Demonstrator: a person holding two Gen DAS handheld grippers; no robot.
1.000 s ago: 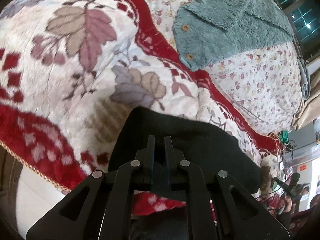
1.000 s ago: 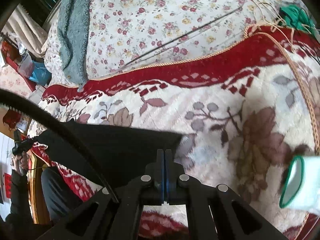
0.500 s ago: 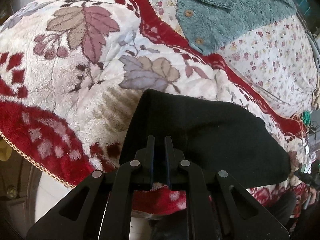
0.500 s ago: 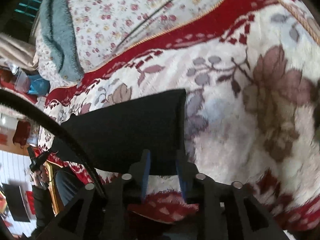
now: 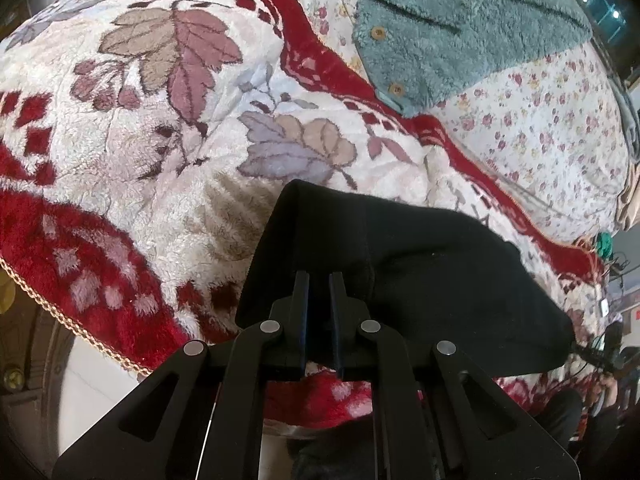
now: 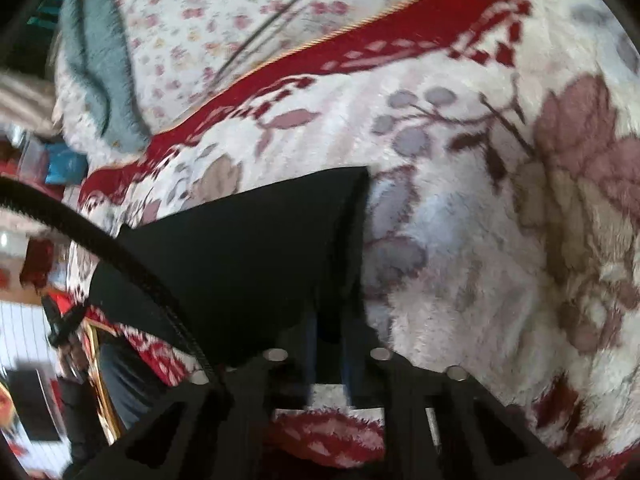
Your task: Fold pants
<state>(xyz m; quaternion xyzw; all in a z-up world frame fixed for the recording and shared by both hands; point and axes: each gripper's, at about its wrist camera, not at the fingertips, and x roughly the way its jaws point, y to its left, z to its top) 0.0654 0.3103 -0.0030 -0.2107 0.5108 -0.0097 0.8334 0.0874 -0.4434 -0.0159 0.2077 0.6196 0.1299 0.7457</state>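
The black pants (image 5: 420,260) lie as a folded slab on the red and cream floral blanket (image 5: 160,140). My left gripper (image 5: 319,280) is shut on their near edge close to the left corner, with black cloth pinched between the fingers. In the right wrist view the same pants (image 6: 248,248) spread to the left. My right gripper (image 6: 329,330) sits at their near right corner. Its jaws are closing, with the cloth's edge between the narrow-set fingers. This view is motion-blurred.
A teal fleece garment with wooden buttons (image 5: 460,28) lies farther back on the small-flowered sheet (image 5: 540,128), and shows again as teal fleece (image 6: 100,60) at the upper left. A black cable (image 6: 100,236) arcs across the right wrist view. The bed's gold-corded edge (image 5: 60,316) drops off at lower left.
The right gripper opened, sank toward the blanket and closed again around the pants' near right corner. The left gripper kept its grip; the pants now spread wider over the blanket.
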